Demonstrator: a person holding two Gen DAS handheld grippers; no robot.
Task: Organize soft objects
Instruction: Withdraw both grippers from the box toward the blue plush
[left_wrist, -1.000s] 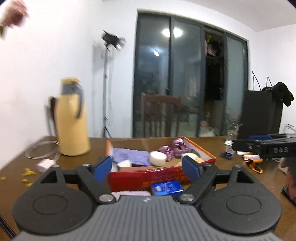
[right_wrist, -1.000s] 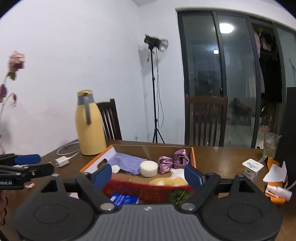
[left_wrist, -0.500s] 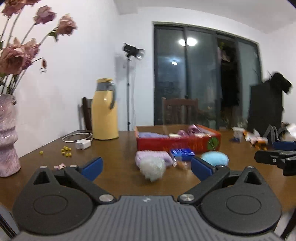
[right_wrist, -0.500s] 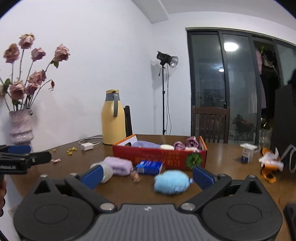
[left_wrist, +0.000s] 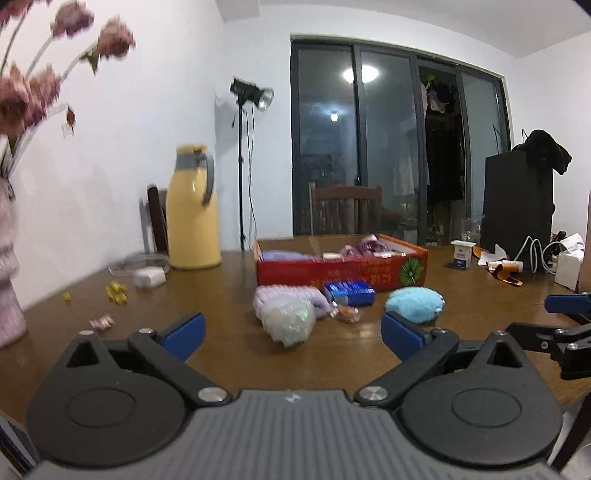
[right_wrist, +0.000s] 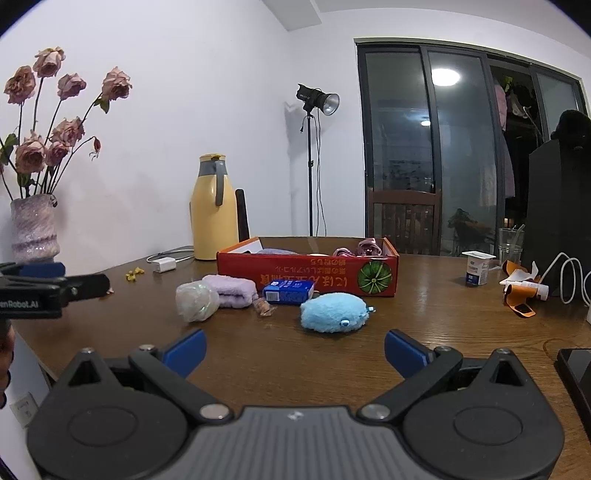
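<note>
While both grippers hang low over the near edge of the table (right_wrist: 424, 295), nothing sits between either pair of pads. Left gripper (left_wrist: 293, 334): jaws spread wide, blue pads apart, empty. Right gripper (right_wrist: 295, 349): same, spread wide, empty. In the left view the right gripper shows at 3 o'clock; in the right view the left one pokes in at 9 o'clock.

Soft things, right view, taken from the table's middle: blue plush (right_wrist: 334, 312) lies nearest, just ahead of the right gripper, at approx 12 o'clock from it. Purple towel (right_wrist: 231, 291) is at 10 o'clock from the plush, w/ a clear bag (right_wrist: 195, 301) touching its left end. Blue pack (right_wrist: 288, 291) sits just beside the towel's right end, tight against the front of the red box (right_wrist: 310, 277). A small wrapped sweet (right_wrist: 264, 308) lies in front of the towel & pack.

Red box stands at 12 o'clock behind all these; inside, purple cloth (left_wrist: 282, 254) at the left end, pink scrunchies (right_wrist: 364, 248) at the right, plus pale bits too small to tell.

Elsewhere: yellow flask (right_wrist: 214, 206) at 11 o'clock by the wall, vase (right_wrist: 33, 229) of dried roses at 9 o'clock, charger (right_wrist: 164, 265) near the flask, yoghurt cup (right_wrist: 477, 268) & glass (right_wrist: 511, 243) at 2 o'clock.
</note>
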